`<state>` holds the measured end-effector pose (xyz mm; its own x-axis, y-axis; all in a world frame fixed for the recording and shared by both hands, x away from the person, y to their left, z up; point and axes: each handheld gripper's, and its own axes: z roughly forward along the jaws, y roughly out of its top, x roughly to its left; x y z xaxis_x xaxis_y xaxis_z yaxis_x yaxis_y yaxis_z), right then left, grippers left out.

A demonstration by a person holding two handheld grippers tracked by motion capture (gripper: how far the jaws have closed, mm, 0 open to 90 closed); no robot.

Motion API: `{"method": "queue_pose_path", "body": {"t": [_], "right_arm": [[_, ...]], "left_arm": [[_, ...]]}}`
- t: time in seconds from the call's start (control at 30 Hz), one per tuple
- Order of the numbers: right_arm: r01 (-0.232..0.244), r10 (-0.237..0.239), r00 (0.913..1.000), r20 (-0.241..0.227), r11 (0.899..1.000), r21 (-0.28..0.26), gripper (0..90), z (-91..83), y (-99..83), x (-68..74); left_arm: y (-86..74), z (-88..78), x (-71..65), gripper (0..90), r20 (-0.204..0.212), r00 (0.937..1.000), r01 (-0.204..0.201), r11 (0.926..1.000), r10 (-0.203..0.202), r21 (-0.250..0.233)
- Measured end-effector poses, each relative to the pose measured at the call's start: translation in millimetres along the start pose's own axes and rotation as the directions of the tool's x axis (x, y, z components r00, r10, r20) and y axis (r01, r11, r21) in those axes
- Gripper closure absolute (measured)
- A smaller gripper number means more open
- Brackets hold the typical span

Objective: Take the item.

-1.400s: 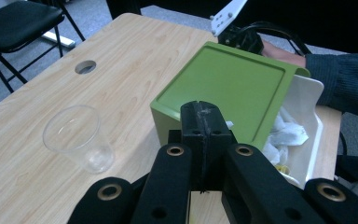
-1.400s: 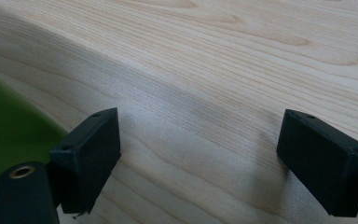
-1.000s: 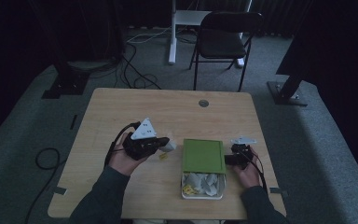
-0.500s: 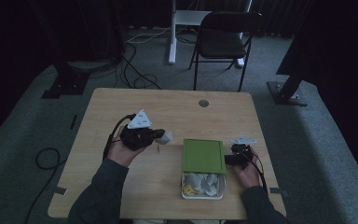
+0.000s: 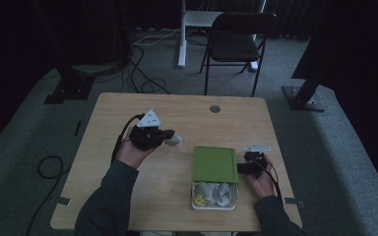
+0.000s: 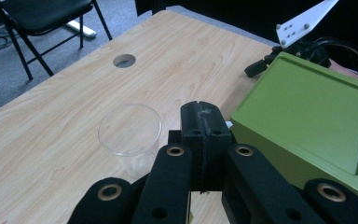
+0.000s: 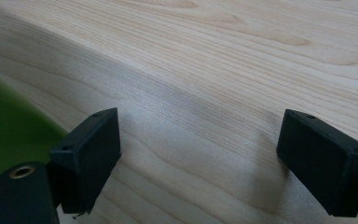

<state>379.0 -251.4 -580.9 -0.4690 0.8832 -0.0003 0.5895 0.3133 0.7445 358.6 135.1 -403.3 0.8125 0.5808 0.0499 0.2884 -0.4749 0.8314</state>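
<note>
I see a counter (image 6: pixel 65 116) of pale wood with smooth grain. The cup (image 6: pixel 129 133) looks like clear shiny plastic, and the green lid (image 6: pixel 307 112) looks smooth and matt.

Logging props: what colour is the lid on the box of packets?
Green; the flat rectangular lid shows best in the left gripper view.

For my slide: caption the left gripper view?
Shut left gripper beside a clear cup and green lid on a table.

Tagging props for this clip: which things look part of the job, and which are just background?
In play: left tongs, shut; clear plastic cup; green lid; white box of packets; right tongs, open.
Background: black chair; floor cables; table's grommet hole.
</note>
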Motion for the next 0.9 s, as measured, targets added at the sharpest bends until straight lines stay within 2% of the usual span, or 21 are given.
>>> {"method": "queue_pose_path", "body": {"t": [0.17, 0.3, 0.33, 0.6, 0.9], "right_arm": [[-0.001, 0.001, 1.0000, 0.000, 1.000, 0.001, 12.9, -0.1, 0.0, 0.1], [0.000, 0.000, 1.0000, 0.000, 1.000, 0.000, 12.9, -0.1, 0.0, 0.0], [-0.001, 0.001, 1.0000, 0.000, 1.000, 0.000, 13.0, -0.1, 0.0, 0.0], [0.001, -0.001, 1.0000, 0.000, 1.000, 0.000, 12.9, 0.0, 0.0, 0.0], [0.001, -0.001, 1.0000, 0.000, 1.000, -0.001, 12.9, 0.0, 0.0, -0.1]], "left_arm": [[3.0, 3.2, 4.0, 90.0, -0.007, 1.0000, 0.001, 0.9999, -0.001, 0.010], [10.6, 4.5, 4.6, 90.0, -0.007, 0.9999, -0.012, 0.9998, 0.012, 0.014], [17.6, 7.1, 5.6, 90.0, -0.002, 0.9999, -0.011, 0.9999, 0.011, 0.009], [29.4, 19.5, 11.5, 90.0, 0.001, 1.0000, -0.009, 0.9999, 0.009, 0.007], [35.6, 29.8, 24.8, 90.0, -0.017, 0.9993, 0.032, 0.9994, -0.032, -0.014]]}}
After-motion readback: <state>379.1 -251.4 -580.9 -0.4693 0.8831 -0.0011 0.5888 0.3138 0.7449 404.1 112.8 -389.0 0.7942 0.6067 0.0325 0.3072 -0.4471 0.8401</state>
